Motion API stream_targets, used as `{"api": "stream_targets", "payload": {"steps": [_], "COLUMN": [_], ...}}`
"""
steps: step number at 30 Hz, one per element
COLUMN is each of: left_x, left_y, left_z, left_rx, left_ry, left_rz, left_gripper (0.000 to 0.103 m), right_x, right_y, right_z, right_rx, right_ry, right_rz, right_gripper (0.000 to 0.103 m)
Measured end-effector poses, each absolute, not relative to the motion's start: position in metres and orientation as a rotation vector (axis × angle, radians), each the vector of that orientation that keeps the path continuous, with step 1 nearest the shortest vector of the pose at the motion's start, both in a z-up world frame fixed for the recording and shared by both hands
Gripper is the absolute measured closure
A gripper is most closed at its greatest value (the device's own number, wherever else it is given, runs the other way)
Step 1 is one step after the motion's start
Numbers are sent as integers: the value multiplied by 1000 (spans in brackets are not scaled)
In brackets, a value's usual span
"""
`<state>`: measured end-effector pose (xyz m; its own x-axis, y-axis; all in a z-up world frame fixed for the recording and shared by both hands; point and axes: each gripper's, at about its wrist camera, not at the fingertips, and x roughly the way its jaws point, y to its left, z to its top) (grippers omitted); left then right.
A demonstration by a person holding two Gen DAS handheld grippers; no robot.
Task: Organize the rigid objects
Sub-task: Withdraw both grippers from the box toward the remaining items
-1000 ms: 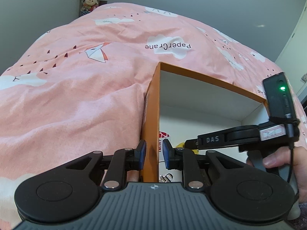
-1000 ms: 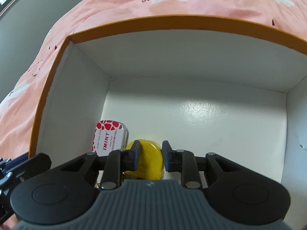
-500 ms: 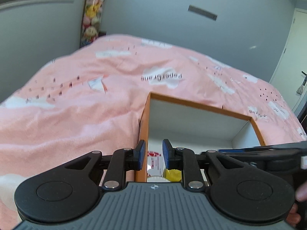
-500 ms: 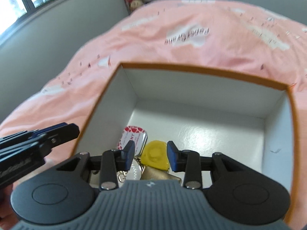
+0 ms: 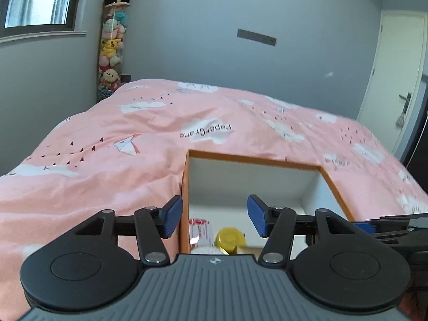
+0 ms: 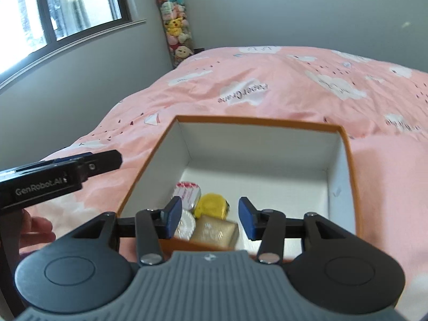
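**Both grippers pulled back, jaws now spread**

Since a second ago both grippers have risen clear of the orange-rimmed white cardboard box (image 5: 270, 160) and their jaws have parted.

Left wrist view: the left gripper (image 5: 215, 218) hangs released, empty, above the box's near left wall on the pink printed bedspread (image 5: 107, 160).

Right wrist view: the right gripper (image 6: 210, 218) is released, empty. In the box's near left corner lie a red-and-white mint tin (image 6: 187, 191), a yellow round case (image 6: 211, 206), a white ribbed disc (image 6: 186, 224) and a gold rectangular box (image 6: 216, 232), touching.

My right gripper (image 6: 209, 217) gapes above the orange box (image 6: 347, 144) | I see mint tin (image 6: 187, 191), yellow disc (image 6: 211, 206), gold case (image 6: 215, 231) inside
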<state>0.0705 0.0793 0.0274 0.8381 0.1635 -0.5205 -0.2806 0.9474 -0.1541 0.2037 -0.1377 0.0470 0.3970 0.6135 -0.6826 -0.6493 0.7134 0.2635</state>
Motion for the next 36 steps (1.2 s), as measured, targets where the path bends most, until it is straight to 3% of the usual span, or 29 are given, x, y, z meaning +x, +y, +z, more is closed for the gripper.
{"api": "stream_targets", "payload": {"steps": [9,17,36], "left_x": [58,49,54], "left_y": [62,55,61], "left_z": [-6,-49,-98], "left_rx": [-299,-373,-524], "left_ry": [780,1014,1225], "left_rz": [34,-27,-17], "left_gripper": [38,38,28], "right_x": [174,170,165], "right_y": [-171,-193,-201], "right_z": [29,-5,-46], "right_rx": [-134,-77,5], "right_ry": [996,1244,1463], "right_rz": [723,641,598], "right_gripper": [52,52,50]}}
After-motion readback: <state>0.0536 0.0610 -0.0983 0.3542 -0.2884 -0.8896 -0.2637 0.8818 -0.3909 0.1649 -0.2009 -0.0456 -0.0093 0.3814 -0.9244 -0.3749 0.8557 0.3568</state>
